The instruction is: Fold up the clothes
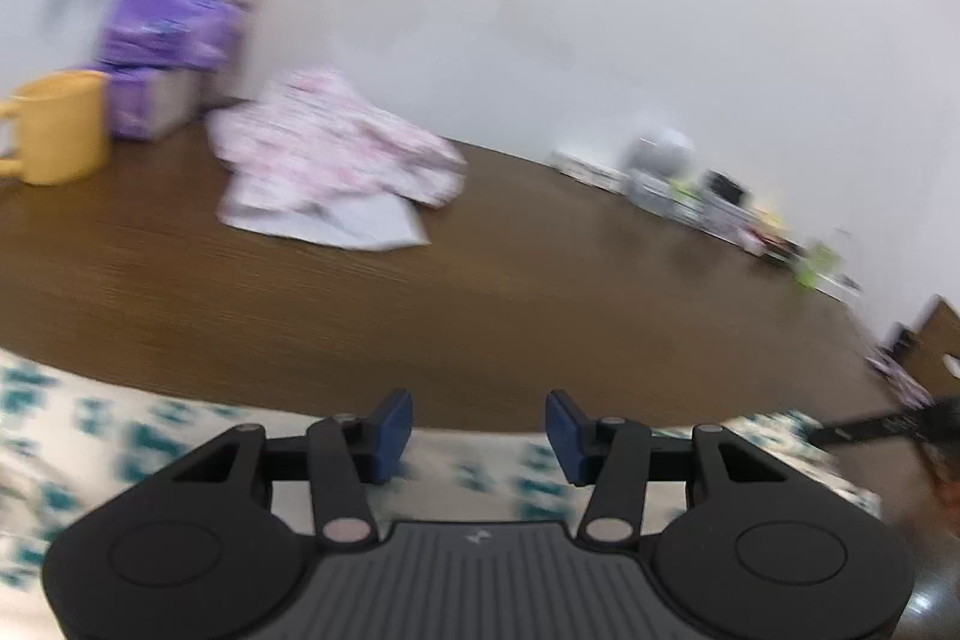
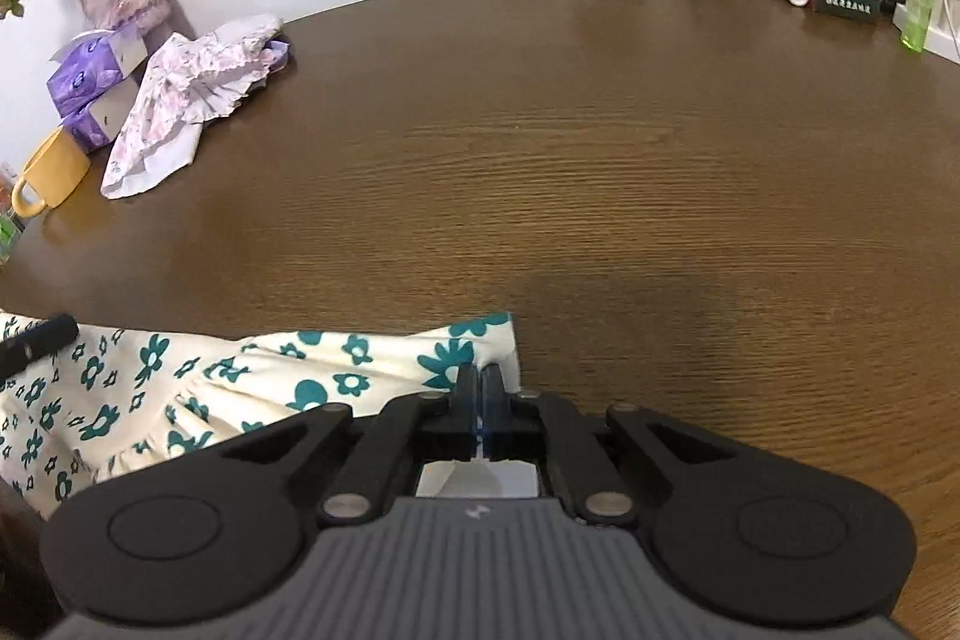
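Cream cotton-like garment (image 2: pixel 180 388) with teal flowers lies at the near edge of the wood-grain desk (image 2: pixel 600 160), gathered and rumpled, not yet a neat fold. Right gripper (image 2: pixel 478 388) has its fingers clenched on the cloth's corner; left gripper (image 1: pixel 478 436) hangs above it, fingers spread and empty. A pink floral garment (image 2: pixel 180 100) sits loosely heaped at the far left.
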